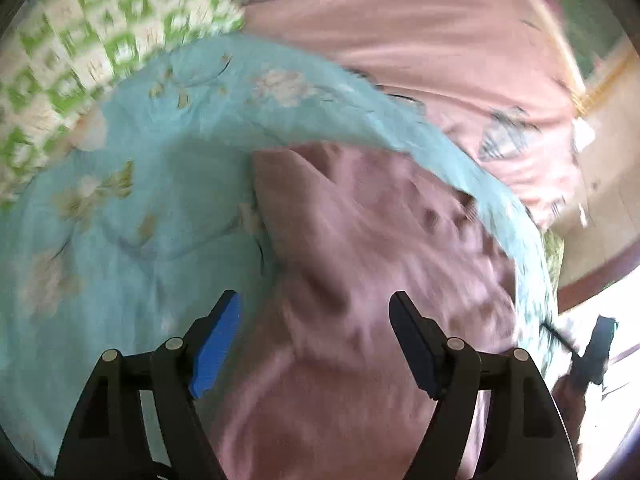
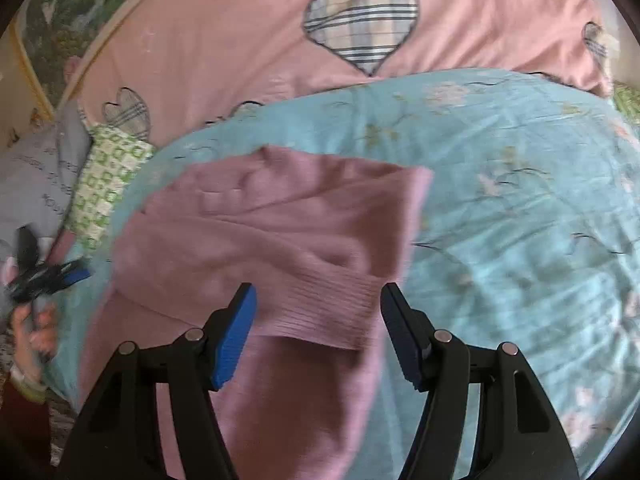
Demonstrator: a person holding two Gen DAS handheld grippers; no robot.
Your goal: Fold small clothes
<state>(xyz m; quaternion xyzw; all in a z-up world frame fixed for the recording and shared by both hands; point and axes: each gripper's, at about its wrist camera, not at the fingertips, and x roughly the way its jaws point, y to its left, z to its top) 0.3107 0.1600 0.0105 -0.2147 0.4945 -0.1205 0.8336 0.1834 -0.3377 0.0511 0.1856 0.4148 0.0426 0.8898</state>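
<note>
A mauve-pink knitted sweater (image 2: pixel 280 240) lies on a light blue flowered sheet (image 2: pixel 520 208), with a ribbed cuff or hem (image 2: pixel 332 312) folded over its middle. My right gripper (image 2: pixel 318 300) is open just above that ribbed edge, holding nothing. In the left wrist view the same sweater (image 1: pixel 360 280) lies rumpled on the blue sheet (image 1: pixel 120 220). My left gripper (image 1: pixel 316 308) is open over it and empty. The left gripper also shows at the left edge of the right wrist view (image 2: pixel 44 276), held in a hand.
A pink bedspread (image 2: pixel 240 40) with plaid hearts (image 2: pixel 362 20) lies beyond the blue sheet. A green-and-white checked cloth (image 1: pixel 80 40) sits beside it, with a grey printed fabric (image 2: pixel 36 172) at the left. The bed's edge and the floor (image 1: pixel 600 200) show at the right.
</note>
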